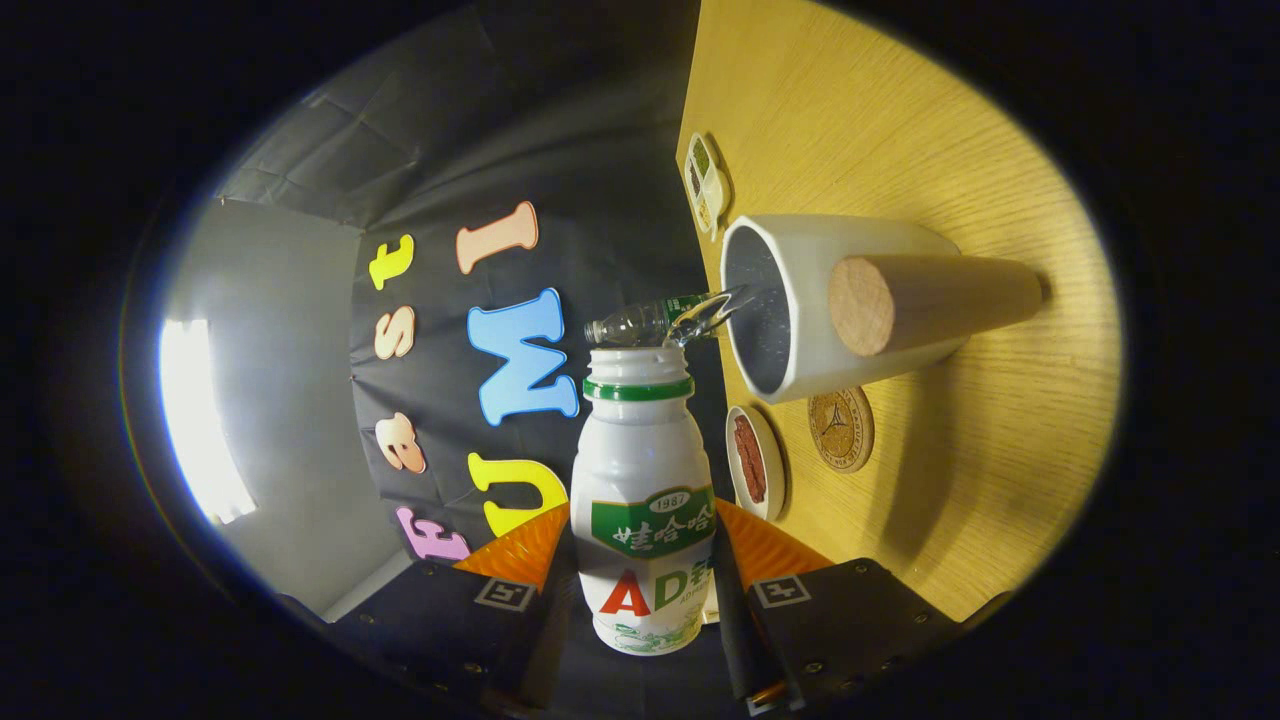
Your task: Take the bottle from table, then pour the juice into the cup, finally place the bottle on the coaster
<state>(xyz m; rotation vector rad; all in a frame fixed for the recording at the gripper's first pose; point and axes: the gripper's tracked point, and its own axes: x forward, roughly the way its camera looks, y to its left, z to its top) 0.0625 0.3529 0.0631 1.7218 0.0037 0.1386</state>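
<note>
While the gripper (640, 590) is rolled on its side, its fingers (745, 610) are closed on the bottle (645, 500), one pressing each flank of the body. The bottle's open mouth points at the cup (800, 300), and a thin stream (715, 310) runs from it into the cup's rim. The cup stands on the table (900, 130) well in from its far edge, with a coaster (841, 429) beside its base and a small dish (755, 462) next to that.

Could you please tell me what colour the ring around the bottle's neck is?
Green, seen in the gripper view: the ring on the white bottle held by the gripper.
</note>
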